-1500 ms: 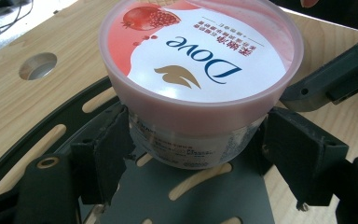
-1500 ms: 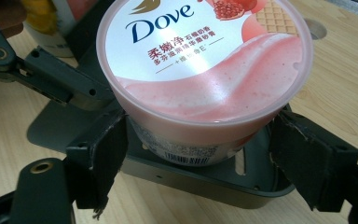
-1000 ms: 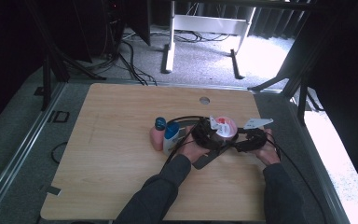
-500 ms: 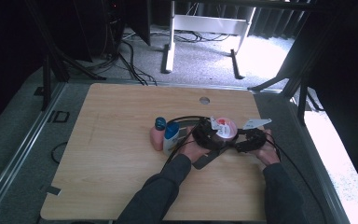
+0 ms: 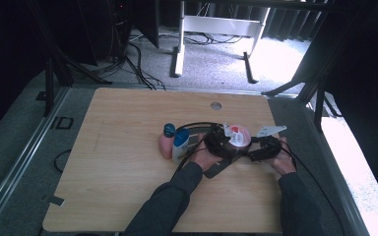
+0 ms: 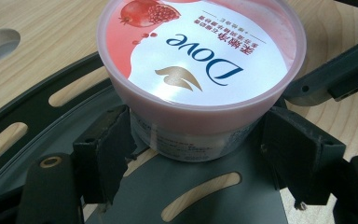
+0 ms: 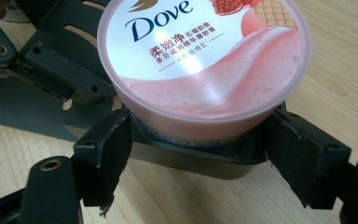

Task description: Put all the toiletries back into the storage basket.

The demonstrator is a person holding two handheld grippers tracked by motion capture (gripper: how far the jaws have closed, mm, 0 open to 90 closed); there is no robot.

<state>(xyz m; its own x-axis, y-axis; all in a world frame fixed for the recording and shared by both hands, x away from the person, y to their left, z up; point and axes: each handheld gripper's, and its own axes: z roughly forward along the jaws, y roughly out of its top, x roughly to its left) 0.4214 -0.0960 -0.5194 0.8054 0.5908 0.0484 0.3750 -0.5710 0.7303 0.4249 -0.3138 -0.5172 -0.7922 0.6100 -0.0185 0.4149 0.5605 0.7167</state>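
Observation:
A pink-lidded Dove jar (image 5: 238, 135) stands at the right middle of the wooden table (image 5: 123, 191), on a dark slotted plate (image 6: 205, 196). My left gripper (image 5: 221, 142) comes at it from the left and my right gripper (image 5: 258, 147) from the right. In the left gripper view the jar (image 6: 200, 56) sits between my left gripper's (image 6: 198, 135) pads, which press its body below the lid. In the right gripper view the jar (image 7: 200, 56) rests in a shallow black holder (image 7: 196, 161), and my right gripper (image 7: 199, 126) closes on its base from both sides.
A pink bottle (image 5: 165, 143) and a white bottle with a blue cap (image 5: 180, 145) stand together just left of my left hand. A round hole (image 5: 216, 105) is in the table's far part. Black cables loop around the jar.

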